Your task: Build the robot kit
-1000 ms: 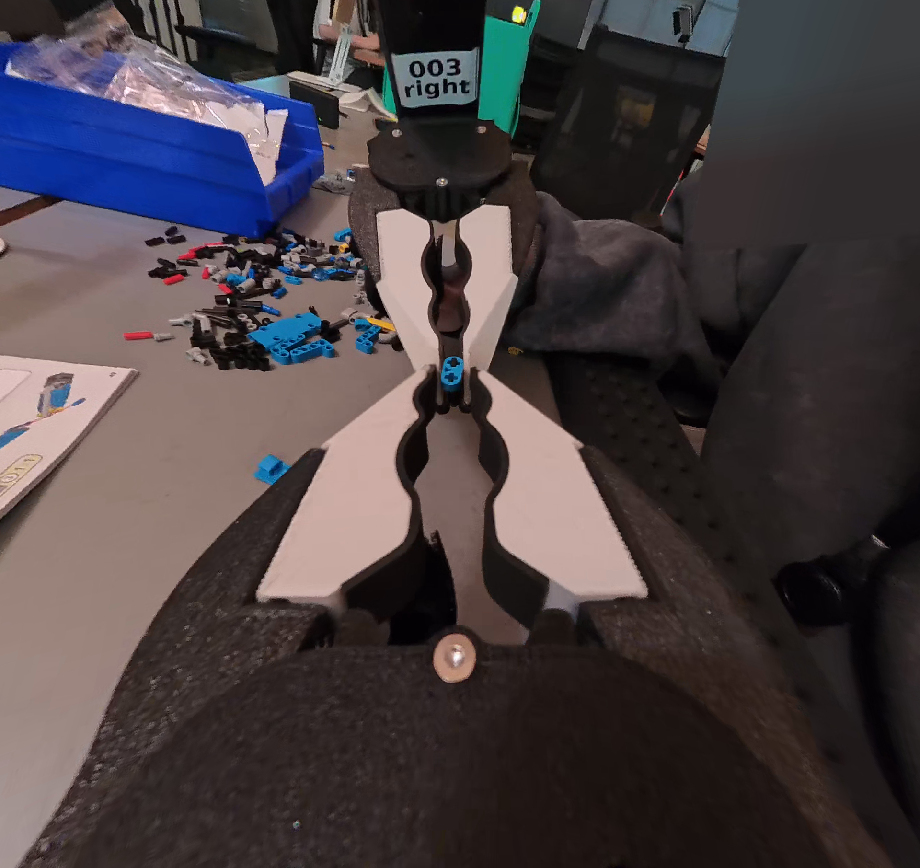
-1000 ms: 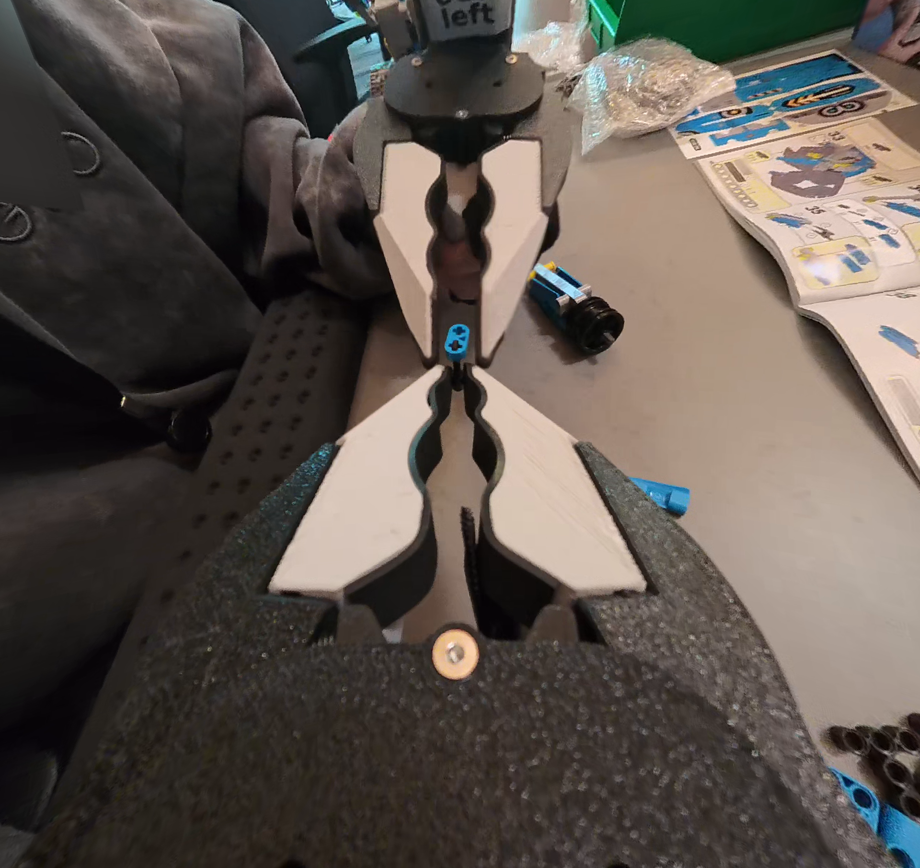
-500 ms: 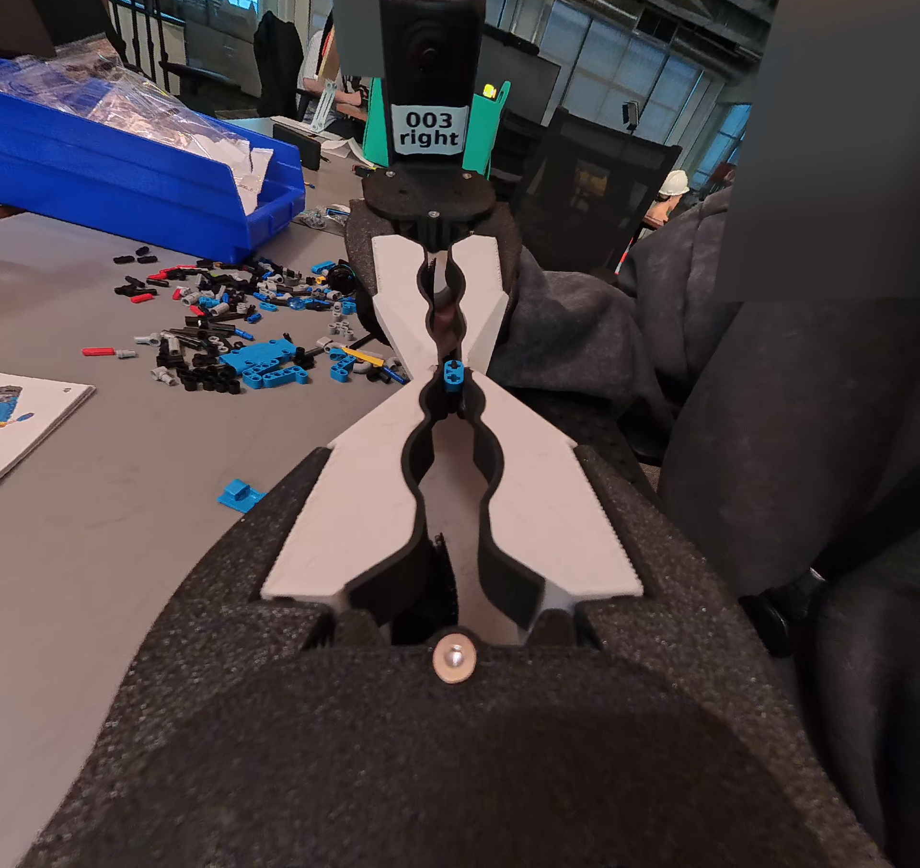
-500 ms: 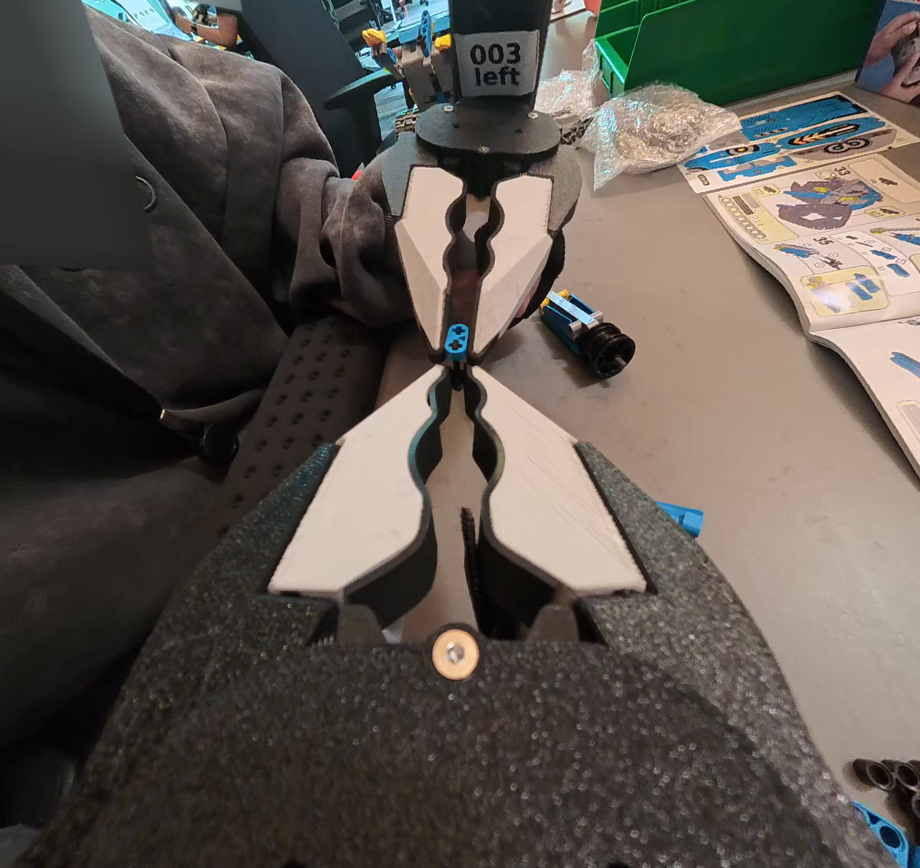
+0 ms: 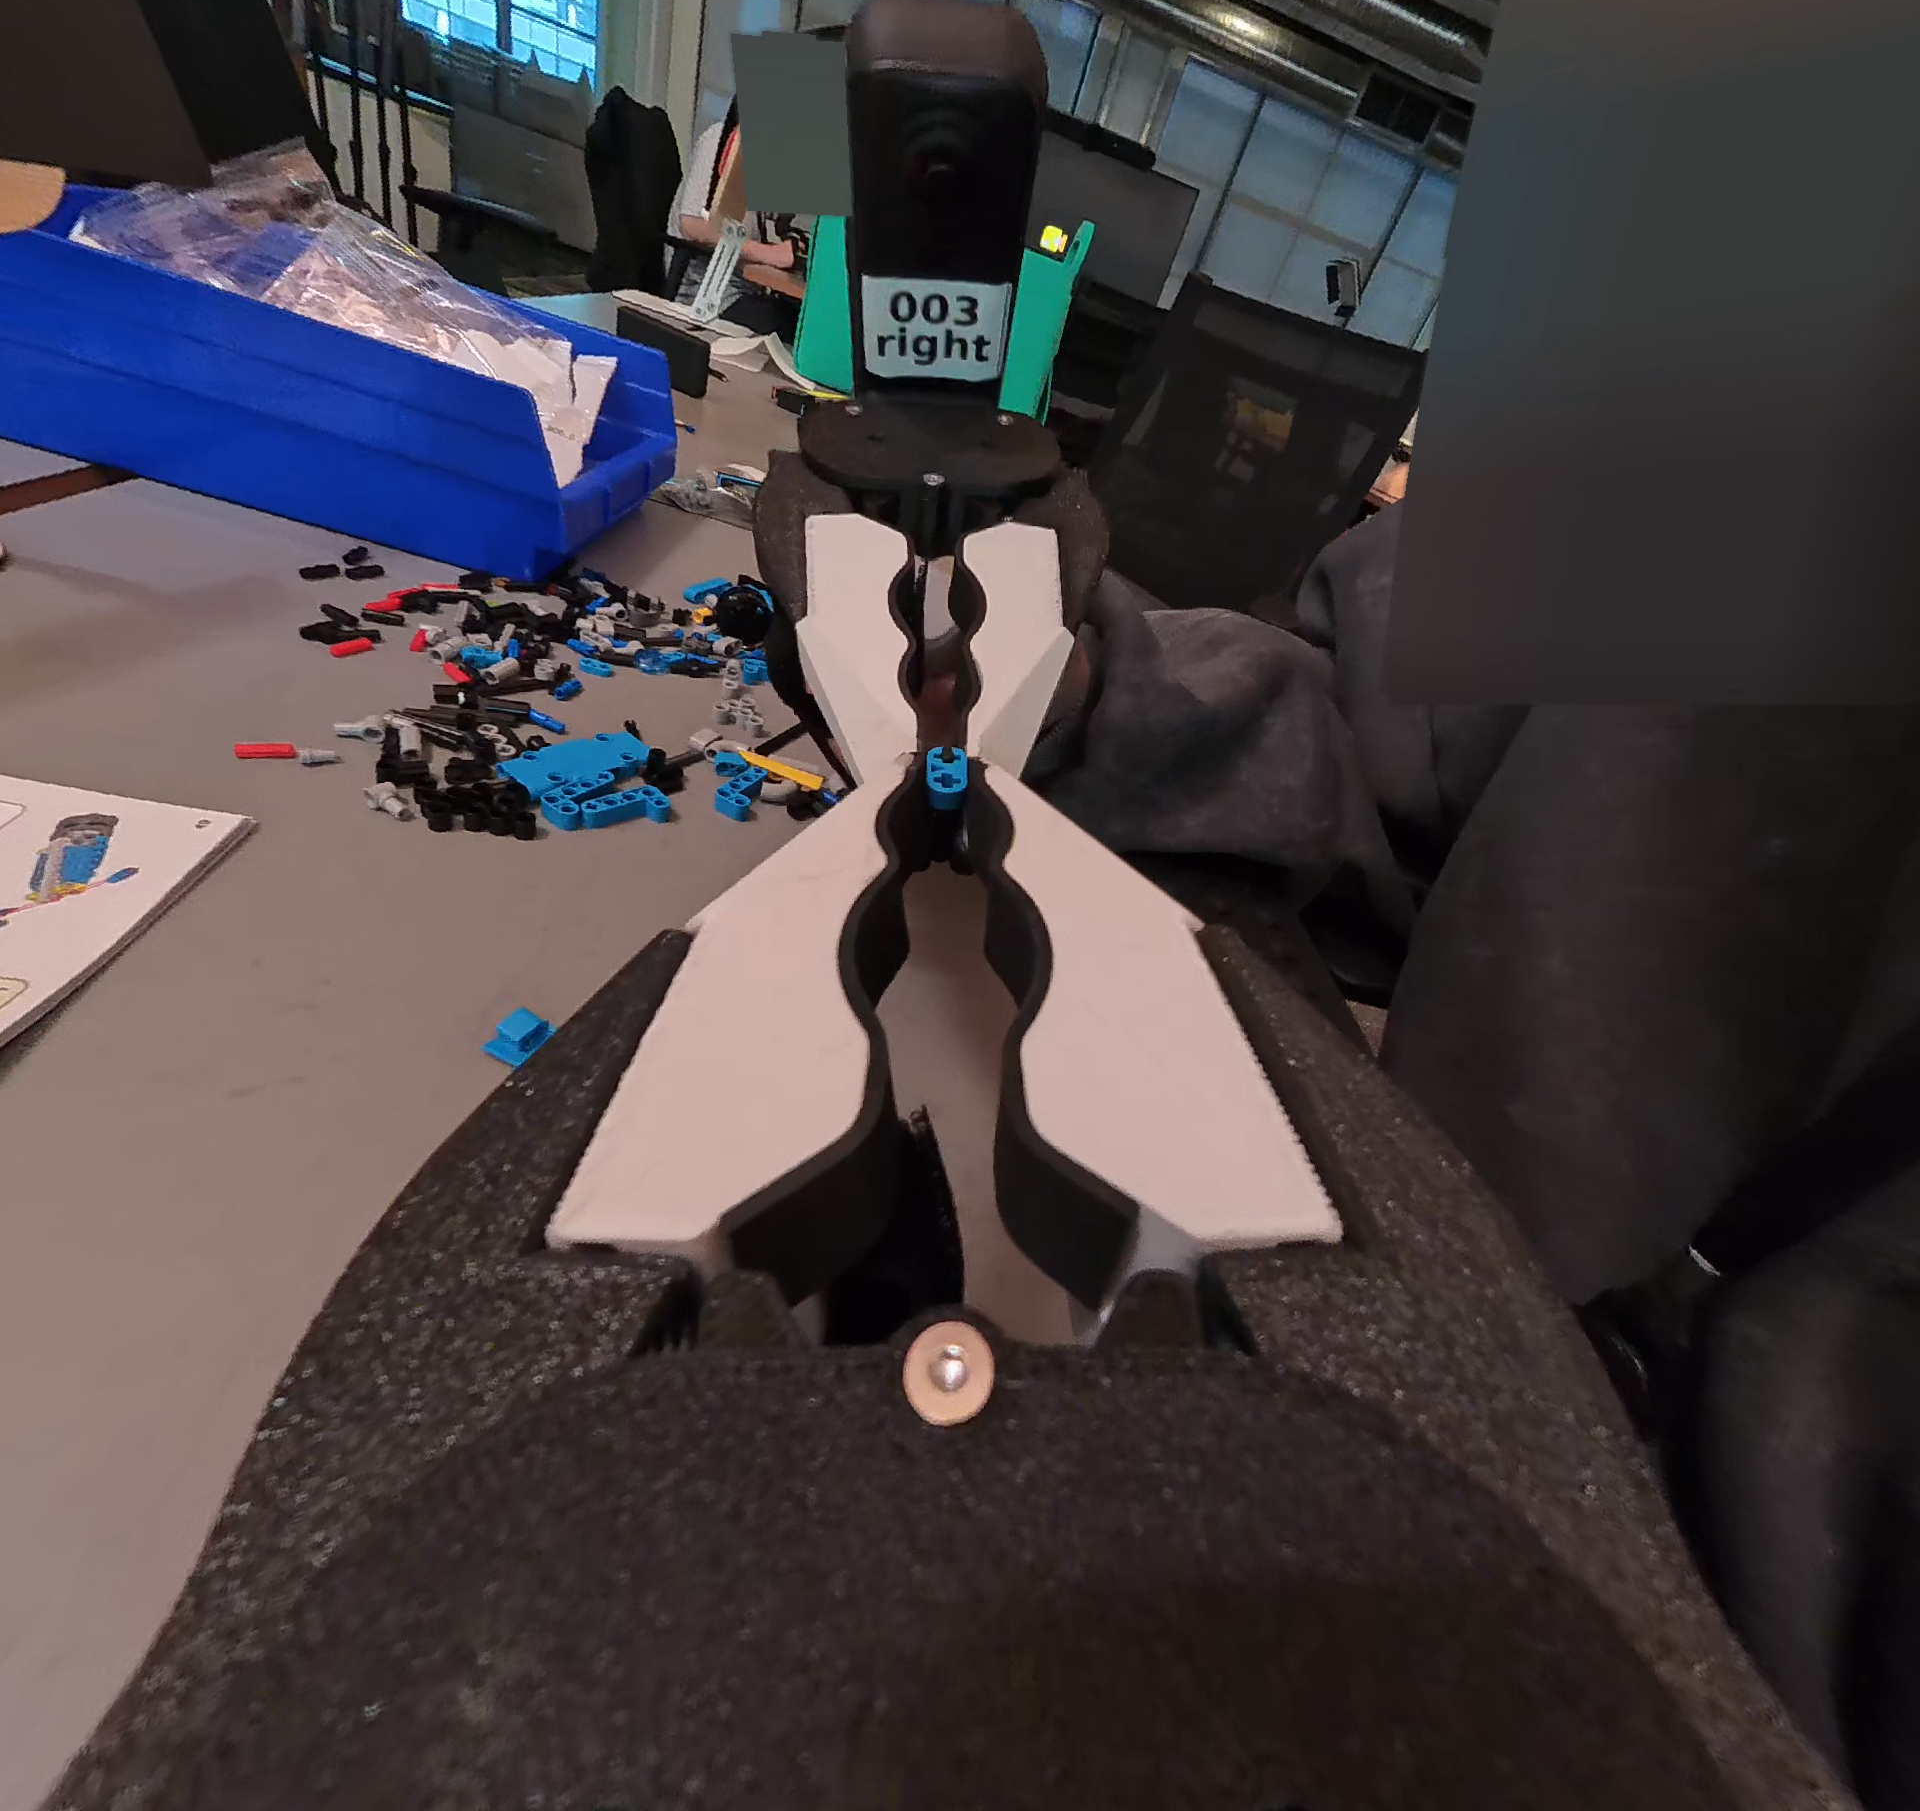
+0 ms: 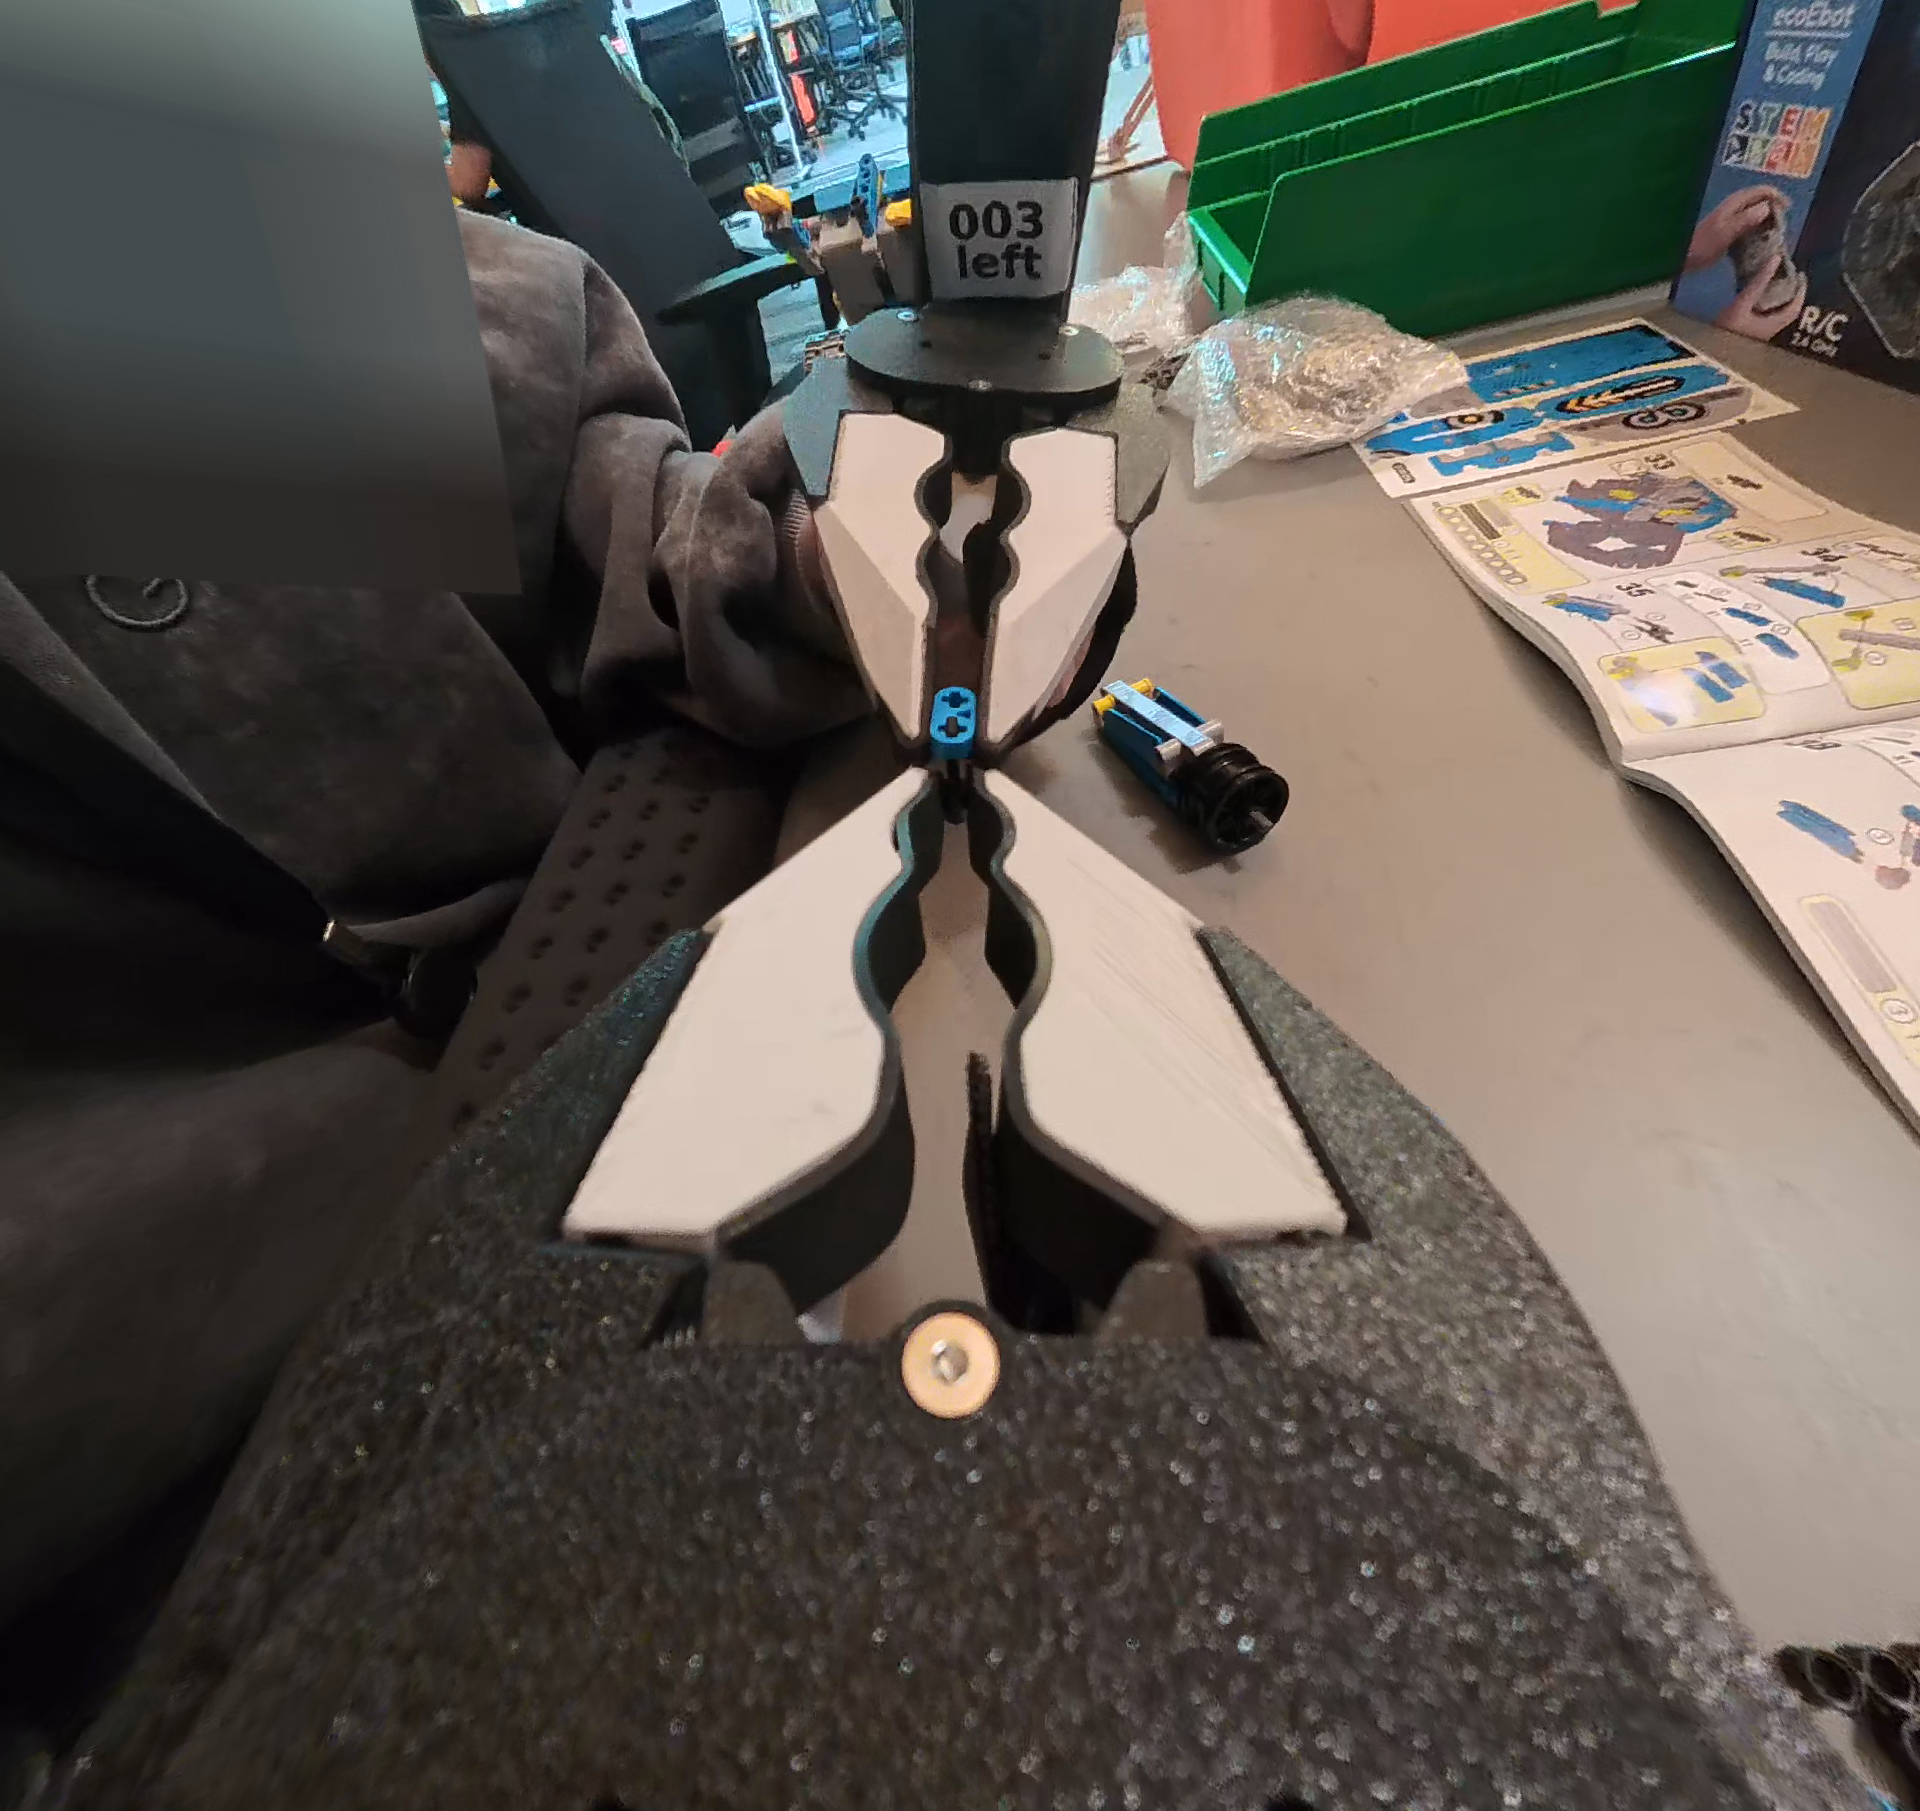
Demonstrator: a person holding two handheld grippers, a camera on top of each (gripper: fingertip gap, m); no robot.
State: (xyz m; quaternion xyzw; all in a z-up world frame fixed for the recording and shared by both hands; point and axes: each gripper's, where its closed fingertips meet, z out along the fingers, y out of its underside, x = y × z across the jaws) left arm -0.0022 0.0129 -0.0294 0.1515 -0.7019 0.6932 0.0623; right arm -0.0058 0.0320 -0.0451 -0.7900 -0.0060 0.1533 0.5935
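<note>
My two grippers meet tip to tip above the grey table's near edge. In the left wrist view, my left gripper [image 5: 943, 811] is shut on a small blue connector piece [image 5: 945, 776], held upright at its tips. The right gripper [image 5: 940, 738] faces it from beyond, its tips touching the piece's top. In the right wrist view, my right gripper [image 6: 954, 793] is shut on a small black pin [image 6: 954, 797] that meets the bottom of the blue connector [image 6: 954, 722], which sits between the left gripper's [image 6: 954, 738] fingertips. Dark sleeves lie behind both grippers.
A blue bin [image 5: 312, 411] with plastic bags, a pile of small parts [image 5: 540, 712], a loose blue piece [image 5: 516, 1034] and a booklet [image 5: 94, 888] lie to the left. A blue-and-black wheel assembly [image 6: 1195, 764], an open booklet [image 6: 1714, 639], a plastic bag [image 6: 1309, 379], a green bin [image 6: 1455, 182] and a box [image 6: 1818, 120] lie to the right. Left and right tips are no more than a few centimetres apart.
Both grippers have stayed tip to tip on the blue piece and have tilted upward together, so more of the room shows behind them. The grips have not changed.
</note>
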